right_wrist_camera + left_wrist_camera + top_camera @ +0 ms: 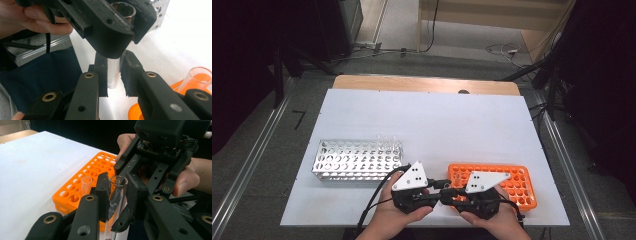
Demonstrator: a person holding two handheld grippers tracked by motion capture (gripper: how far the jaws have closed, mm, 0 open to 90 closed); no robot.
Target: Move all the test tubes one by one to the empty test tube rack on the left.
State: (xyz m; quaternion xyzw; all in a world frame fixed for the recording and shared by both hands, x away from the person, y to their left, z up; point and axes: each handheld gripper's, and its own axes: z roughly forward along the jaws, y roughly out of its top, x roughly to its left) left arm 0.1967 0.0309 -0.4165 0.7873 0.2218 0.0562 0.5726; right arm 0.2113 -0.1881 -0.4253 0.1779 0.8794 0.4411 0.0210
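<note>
1. While both grippers meet at the near edge of the white tabletop (437, 125), the left gripper (438, 194) and right gripper (451, 195) face each other, tips nearly touching, just left of the orange rack (518, 186).
2. Test tube (117, 195): clear glass, round open rim, printed graduation marks with a "100" partway down the wall. It is off the tabletop, held between the two grippers.
3. Left gripper: fingers (103, 192) closed on the tube near its open end; rim sits just above the pads, in the left gripper view.
4. Right gripper: fingers (101, 75) stand either side of the tube's lower, rounded end (113, 75), in the right gripper view. Narrow gaps show on both sides, so it's open around the tube, not clamping.
5. Second tube (86, 185): also clear, standing in a near-left hole of the orange rack, slightly tilted; seen again at the right edge of the right gripper view (197, 80).
6. Orange rack: plastic, grid of round holes, near right on the tabletop.
7. Metal rack (357, 160): silver, perforated, near left, well apart from the orange one; a few clear tubes (387, 138) stand at its far right corner.
8. Tube contents: cannot tell.
</note>
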